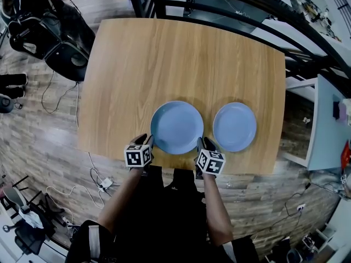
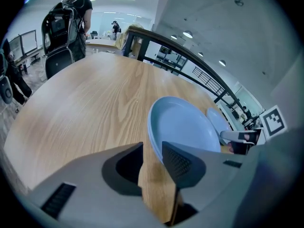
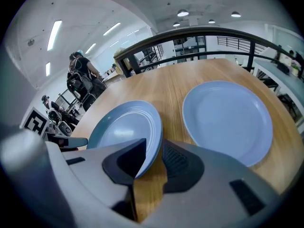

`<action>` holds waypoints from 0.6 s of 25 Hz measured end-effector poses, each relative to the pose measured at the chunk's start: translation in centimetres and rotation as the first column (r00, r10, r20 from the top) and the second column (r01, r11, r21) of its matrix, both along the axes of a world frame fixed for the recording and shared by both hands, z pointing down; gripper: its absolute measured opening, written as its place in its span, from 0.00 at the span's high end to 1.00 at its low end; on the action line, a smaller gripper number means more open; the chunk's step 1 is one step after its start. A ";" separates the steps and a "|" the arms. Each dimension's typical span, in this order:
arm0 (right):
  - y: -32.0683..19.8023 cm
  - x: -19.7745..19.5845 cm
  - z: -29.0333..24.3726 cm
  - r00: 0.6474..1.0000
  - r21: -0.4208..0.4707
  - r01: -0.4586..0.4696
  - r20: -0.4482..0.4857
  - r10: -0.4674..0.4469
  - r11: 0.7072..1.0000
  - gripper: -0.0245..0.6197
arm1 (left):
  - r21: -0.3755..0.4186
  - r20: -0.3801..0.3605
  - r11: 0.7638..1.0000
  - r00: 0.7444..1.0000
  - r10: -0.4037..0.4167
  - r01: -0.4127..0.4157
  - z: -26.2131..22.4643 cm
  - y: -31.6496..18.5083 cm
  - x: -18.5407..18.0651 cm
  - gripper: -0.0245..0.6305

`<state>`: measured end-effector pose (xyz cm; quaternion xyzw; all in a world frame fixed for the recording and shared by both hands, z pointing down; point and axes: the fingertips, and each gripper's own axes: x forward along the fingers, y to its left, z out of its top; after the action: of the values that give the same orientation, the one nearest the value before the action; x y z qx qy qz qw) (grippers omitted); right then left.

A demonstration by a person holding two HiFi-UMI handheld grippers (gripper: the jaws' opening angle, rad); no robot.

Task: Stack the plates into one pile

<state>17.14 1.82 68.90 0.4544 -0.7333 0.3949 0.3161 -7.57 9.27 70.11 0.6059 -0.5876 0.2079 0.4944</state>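
Two blue plates lie side by side on the wooden table (image 1: 137,64). The larger plate (image 1: 176,126) (image 2: 185,127) (image 3: 126,125) sits near the front edge, and the smaller plate (image 1: 235,126) (image 3: 228,120) lies to its right. My left gripper (image 1: 147,140) (image 2: 152,148) stands at the larger plate's left rim. That rim runs between its jaws, close to the right one, with a gap at the other. My right gripper (image 1: 204,143) (image 3: 154,148) straddles the same plate's right rim, and bare wood shows between the rim and one pad. Both grippers are open.
A black office chair (image 1: 49,37) and cables on the floor are at the table's left. A dark railing (image 1: 247,15) runs behind the table. A pale blue-grey table (image 1: 329,125) stands to the right. People stand far off in the room (image 2: 78,13).
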 end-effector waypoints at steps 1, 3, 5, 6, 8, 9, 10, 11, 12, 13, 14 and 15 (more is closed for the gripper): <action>-0.2 0.0 -0.6 1.000 0.028 -0.001 0.006 0.000 1.000 0.77 | 0.009 0.006 1.000 1.000 -0.008 0.008 -0.3 0.0 -0.3 0.77; -0.6 0.1 -2.1 1.000 0.095 -0.010 0.021 0.008 0.995 0.79 | 0.036 0.013 0.999 1.000 -0.025 0.025 -1.3 0.0 -0.8 0.77; -1.0 0.3 -3.8 0.999 0.167 -0.031 0.040 0.024 0.986 0.84 | 0.075 0.007 0.997 0.999 -0.035 0.034 -2.6 -0.3 -1.1 0.78; -1.1 0.4 -4.8 0.998 0.200 -0.043 0.051 0.034 0.979 0.86 | 0.098 0.002 0.995 0.999 -0.036 0.036 -3.4 -0.4 -1.1 0.80; -1.1 0.6 -6.7 0.996 0.256 -0.072 0.076 0.054 0.964 0.89 | 0.151 -0.004 0.988 1.000 -0.027 0.027 -5.2 -1.0 -1.2 0.86; -1.1 0.7 -7.6 0.994 0.280 -0.089 0.091 0.066 0.956 0.89 | 0.180 -0.007 0.984 1.000 -0.016 0.018 -6.2 -1.4 -1.2 0.88; -1.0 0.8 -8.6 0.991 0.305 -0.107 0.106 0.078 0.946 0.89 | 0.210 -0.015 0.978 1.000 -0.006 0.009 -7.2 -1.9 -1.1 0.89; -0.9 1.0 -9.7 0.988 0.331 -0.127 0.121 0.091 0.935 0.90 | 0.239 -0.031 0.971 1.000 0.004 0.004 -8.2 -2.3 -1.0 0.90; -0.7 1.2 -10.8 0.985 0.358 -0.147 0.134 0.105 0.922 0.90 | 0.266 -0.051 0.964 0.999 0.013 0.001 -9.2 -2.7 -0.8 0.91; -0.5 1.4 -11.9 0.982 0.385 -0.167 0.145 0.119 0.908 0.90 | 0.291 -0.069 0.957 0.997 0.024 -0.003 -10.2 -3.1 -0.5 0.91; -0.2 1.7 -12.9 0.979 0.410 -0.187 0.154 0.134 0.893 0.90 | 0.316 -0.079 0.949 0.996 0.041 -0.014 -11.1 -3.5 -0.2 0.92; 0.1 2.0 -13.9 0.976 0.432 -0.206 0.161 0.150 0.878 0.90 | 0.343 -0.081 0.939 0.995 0.063 -0.032 -12.1 -4.0 0.2 0.92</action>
<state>19.16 1.93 54.96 0.5551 -0.7772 0.2708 0.1202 -7.33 5.31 58.06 0.7052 -0.5769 0.0872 0.4028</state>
